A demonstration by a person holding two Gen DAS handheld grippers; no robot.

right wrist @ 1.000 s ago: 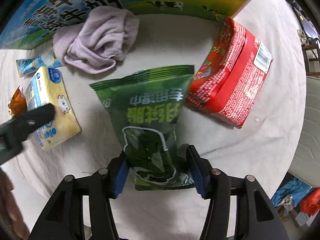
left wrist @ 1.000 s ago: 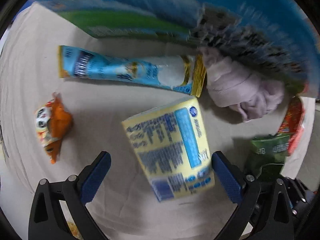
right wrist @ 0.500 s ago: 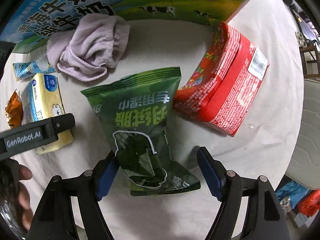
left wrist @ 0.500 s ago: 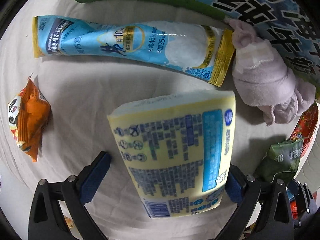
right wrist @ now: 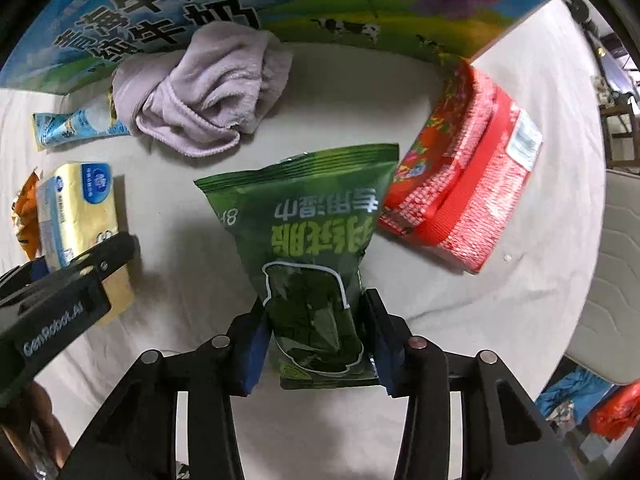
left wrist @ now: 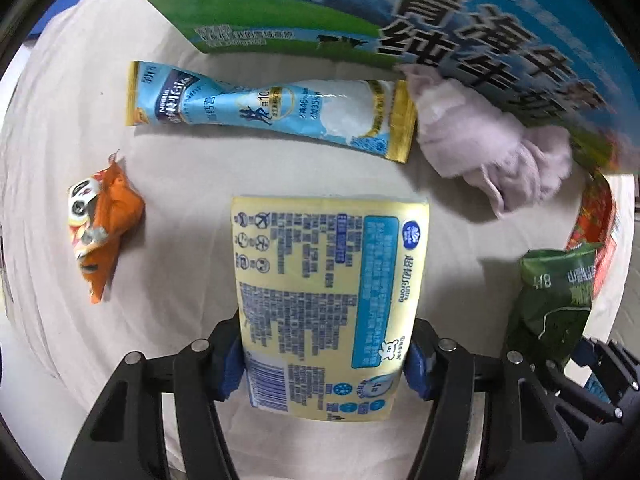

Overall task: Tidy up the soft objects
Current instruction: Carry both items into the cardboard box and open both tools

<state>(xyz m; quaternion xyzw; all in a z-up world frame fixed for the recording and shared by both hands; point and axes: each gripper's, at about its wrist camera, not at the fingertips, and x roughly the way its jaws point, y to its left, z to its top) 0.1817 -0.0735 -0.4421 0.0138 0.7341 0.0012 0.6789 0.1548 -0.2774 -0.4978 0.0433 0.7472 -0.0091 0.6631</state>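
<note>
Since a second ago both pairs of blue pads have closed in from wide open onto their packs. In my left wrist view, the left hand-held gripper [left wrist: 324, 360] is clenched on the lower sides of the yellow tissue pack [left wrist: 330, 304], which sits on the cloth-covered desk [left wrist: 184, 184]; beyond it lie the blue sachet [left wrist: 264, 114] and the lilac cloth [left wrist: 488, 152], touching each other, with the orange snack packet [left wrist: 100, 232] well apart to the left. I judge a light squeeze is enough here, since the pack yields. In my right wrist view, the right hand-held gripper [right wrist: 316, 344] is grasping the green snack bag [right wrist: 308, 248] by its narrow lower end, and the bag's upper corner touches or overlaps the red pack [right wrist: 464, 176]. I would lift straight up first so it does not drag that pack. The printed milk carton board [right wrist: 280, 0] blocks the far side, the desk edge runs close on the right, and the open cloth lies mainly between the two grippers.
</note>
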